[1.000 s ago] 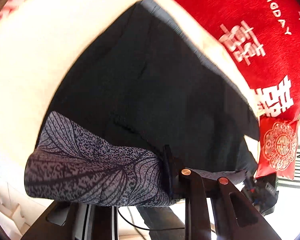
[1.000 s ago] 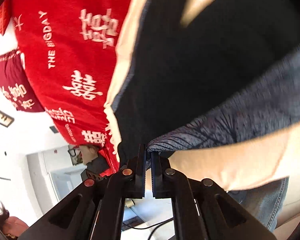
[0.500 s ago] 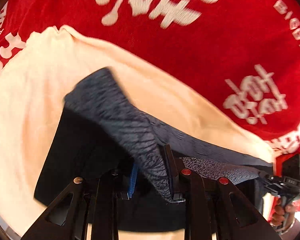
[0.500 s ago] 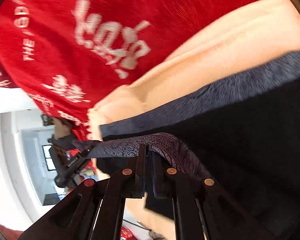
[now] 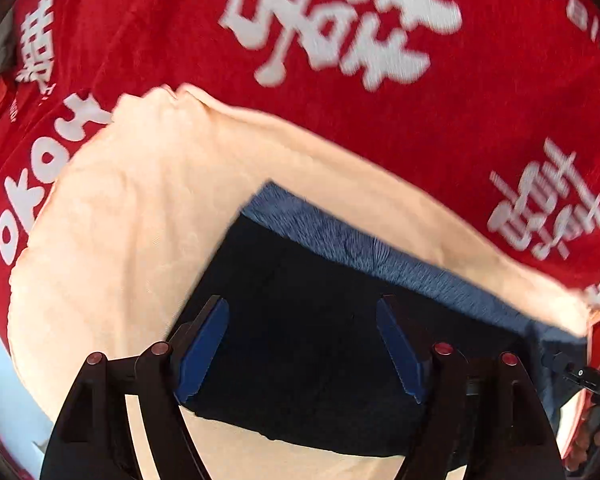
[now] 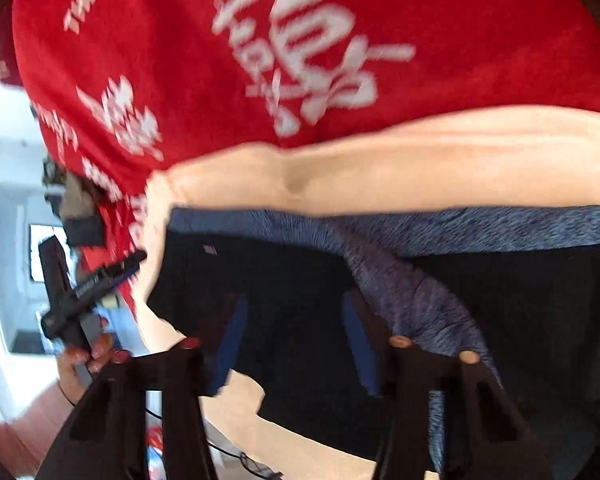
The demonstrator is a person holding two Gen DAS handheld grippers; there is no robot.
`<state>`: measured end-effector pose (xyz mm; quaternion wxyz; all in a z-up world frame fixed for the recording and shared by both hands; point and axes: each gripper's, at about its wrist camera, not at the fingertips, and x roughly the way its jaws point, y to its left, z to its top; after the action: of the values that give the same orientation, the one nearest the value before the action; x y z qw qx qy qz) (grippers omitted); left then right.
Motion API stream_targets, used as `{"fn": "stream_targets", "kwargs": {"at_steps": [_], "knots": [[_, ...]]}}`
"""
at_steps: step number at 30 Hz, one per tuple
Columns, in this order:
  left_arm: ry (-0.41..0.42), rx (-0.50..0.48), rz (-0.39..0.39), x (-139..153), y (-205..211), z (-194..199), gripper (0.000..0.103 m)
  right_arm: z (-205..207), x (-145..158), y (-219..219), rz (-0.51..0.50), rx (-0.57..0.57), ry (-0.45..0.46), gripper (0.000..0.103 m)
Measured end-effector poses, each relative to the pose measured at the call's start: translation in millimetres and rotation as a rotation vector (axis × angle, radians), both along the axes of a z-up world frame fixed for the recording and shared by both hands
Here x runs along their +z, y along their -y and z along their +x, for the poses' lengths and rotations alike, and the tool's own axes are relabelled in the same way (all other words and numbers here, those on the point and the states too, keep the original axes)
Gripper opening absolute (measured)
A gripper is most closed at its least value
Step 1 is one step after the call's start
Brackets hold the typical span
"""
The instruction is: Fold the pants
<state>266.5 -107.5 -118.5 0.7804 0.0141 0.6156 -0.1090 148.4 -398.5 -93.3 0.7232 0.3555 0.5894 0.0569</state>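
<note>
Left wrist view: the left gripper [image 5: 302, 344] is seen nearest, its jaws standing wide apart, having just been opening, with nothing pinched between the blue pads [image 5: 204, 344]. Directly under and between the fingers the pants [image 5: 300, 292] are laid flat, a dark panel with a patterned blue-grey band along the far edge. Beneath them a cream cloth [image 5: 140, 200] is spread, and beyond it a red blanket [image 5: 380, 128] with white characters. At the gripper's right edge the other tool is glimpsed.

From the right wrist, the right gripper [image 6: 296, 340] is likewise seen parted, its jaws having just been opening; the pads are not pressed on anything. The pants [image 6: 284, 284] are lying below the fingers, and a fold of the patterned fabric [image 6: 412, 300] is draped just beside the right finger, whether touching it cannot be told. Off to this gripper's left, a hand [image 6: 92, 360] holding the left tool is visible, then the cream cloth [image 6: 380, 176], and farthest the red blanket [image 6: 220, 72].

A fold appears to have been laid and let go, so the release step is judged to be in hand. Next, the loose patterned fold is likely to need flattening, or a fresh edge to be taken up for a further fold; for that, both tools would have to be drawn clear and lowered onto an edge before closing.
</note>
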Motion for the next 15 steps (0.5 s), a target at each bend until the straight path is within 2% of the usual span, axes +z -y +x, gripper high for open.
{"fn": "stream_targets", "kwargs": {"at_steps": [2, 4, 5, 6, 8, 10, 15], "knots": [[-0.021, -0.031, 0.036, -24, 18, 0, 0.077, 13, -21, -14, -0.062, 0.046, -0.048, 0.050], [-0.005, -0.047, 0.115, -46, 32, -4, 0.078, 22, -39, -15, -0.120, 0.069, -0.054, 0.050], [0.018, -0.049, 0.170, -55, 38, -3, 0.084, 26, -44, -12, -0.124, 0.062, -0.046, 0.050], [0.050, -0.054, 0.186, -60, 42, -4, 0.091, 29, -44, -8, -0.108, 0.040, -0.033, 0.050], [0.060, -0.049, 0.190, -60, 43, -6, 0.092, 32, -35, 4, -0.087, -0.012, -0.017, 0.050], [0.025, -0.061, 0.195, -54, 42, -9, 0.092, 25, -25, 17, -0.022, -0.073, 0.009, 0.050], [0.008, -0.167, 0.173, -21, 46, -48, 0.092, -27, 6, 42, 0.040, -0.187, 0.067, 0.061]]}}
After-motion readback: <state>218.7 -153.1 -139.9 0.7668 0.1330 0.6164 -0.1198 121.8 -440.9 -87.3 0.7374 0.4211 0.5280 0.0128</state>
